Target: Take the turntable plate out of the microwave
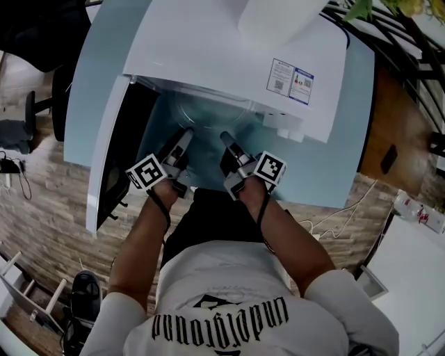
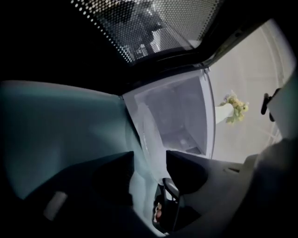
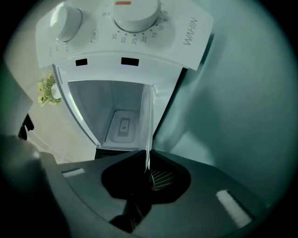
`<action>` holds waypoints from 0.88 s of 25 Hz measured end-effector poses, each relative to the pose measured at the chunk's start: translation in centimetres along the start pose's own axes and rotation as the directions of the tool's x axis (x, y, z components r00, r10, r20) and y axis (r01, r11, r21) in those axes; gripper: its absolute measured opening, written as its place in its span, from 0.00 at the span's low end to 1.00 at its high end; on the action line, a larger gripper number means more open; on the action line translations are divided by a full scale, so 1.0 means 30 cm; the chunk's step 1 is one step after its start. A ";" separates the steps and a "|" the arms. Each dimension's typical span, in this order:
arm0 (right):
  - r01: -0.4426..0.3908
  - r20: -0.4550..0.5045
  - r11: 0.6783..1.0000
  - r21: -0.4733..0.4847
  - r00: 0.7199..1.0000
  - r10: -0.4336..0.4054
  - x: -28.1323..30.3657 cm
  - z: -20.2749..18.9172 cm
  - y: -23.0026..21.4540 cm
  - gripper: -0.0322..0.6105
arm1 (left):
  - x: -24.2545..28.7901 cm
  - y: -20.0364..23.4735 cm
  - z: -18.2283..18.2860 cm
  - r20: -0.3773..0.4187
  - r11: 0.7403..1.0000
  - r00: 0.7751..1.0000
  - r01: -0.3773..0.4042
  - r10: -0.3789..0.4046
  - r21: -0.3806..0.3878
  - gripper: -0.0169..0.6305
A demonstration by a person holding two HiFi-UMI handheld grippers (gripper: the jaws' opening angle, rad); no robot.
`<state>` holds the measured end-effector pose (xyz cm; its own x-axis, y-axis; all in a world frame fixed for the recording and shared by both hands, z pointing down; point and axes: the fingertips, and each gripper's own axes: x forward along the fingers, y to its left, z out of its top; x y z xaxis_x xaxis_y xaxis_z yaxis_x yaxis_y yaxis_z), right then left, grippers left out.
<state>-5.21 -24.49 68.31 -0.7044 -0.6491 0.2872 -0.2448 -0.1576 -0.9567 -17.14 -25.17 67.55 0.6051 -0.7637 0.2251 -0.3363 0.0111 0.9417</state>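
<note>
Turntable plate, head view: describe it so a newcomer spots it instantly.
Start at the white microwave on the pale blue table, door open. Just in front, the turntable plate lies between the left gripper and right gripper. It is the only see-through thing: a clear glass disc, rim pinched in the right jaws.

Microwave [image 1: 229, 62] shell white, cavity pale grey. Door [image 1: 118, 167] black inside, window [image 2: 144, 28] fine pale-dot mesh on black. Dial [image 3: 135, 11] white with an orange mark, grey numerals around it. Top label [image 1: 290, 82] blue and white. Turntable plate [image 3: 148, 116] clear glass, faint blue tint. Bench [image 1: 97, 90] pale blue. Left gripper [image 1: 183, 138] and right gripper [image 1: 227, 139] dark grey to black. Left cube [image 1: 147, 172] and right cube [image 1: 270, 167] black-and-white square markers. Floor [image 1: 49, 208] brown wood planks. Shirt [image 1: 229, 299] white, black lettering. Flowers [image 2: 236, 106] yellow-green.
</note>
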 end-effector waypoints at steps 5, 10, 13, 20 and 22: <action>-0.001 -0.042 1.000 -0.019 0.999 0.000 -0.041 -0.021 -0.009 0.10 | 0.052 0.047 -0.005 -0.023 0.996 1.000 0.011 -0.013 -0.092 0.40; 0.016 -0.073 0.999 -0.030 0.997 -0.018 -0.082 -0.031 -0.030 0.09 | 0.096 0.061 0.025 -0.033 0.995 0.998 0.048 -0.051 -0.089 0.40; 0.017 -0.095 0.999 -0.047 0.995 -0.022 -0.103 -0.035 -0.036 0.09 | 0.124 0.045 0.027 -0.056 0.992 0.995 0.081 -0.087 -0.099 0.40; 0.002 -0.119 0.999 -0.052 0.993 -0.008 -0.121 -0.045 -0.034 0.09 | 0.140 0.040 0.025 -0.051 0.987 0.993 0.102 -0.109 -0.126 0.17; -0.009 -0.121 0.999 -0.052 0.993 0.002 -0.120 -0.045 -0.027 0.09 | 0.134 0.037 0.024 -0.036 0.979 0.990 0.126 -0.134 -0.159 0.16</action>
<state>-3.36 -21.02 68.11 -0.7805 -0.5546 0.2886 -0.2729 -0.1132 -0.9554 -15.59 -28.69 69.33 0.6698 -0.7349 0.1060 -0.1383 0.0168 0.9902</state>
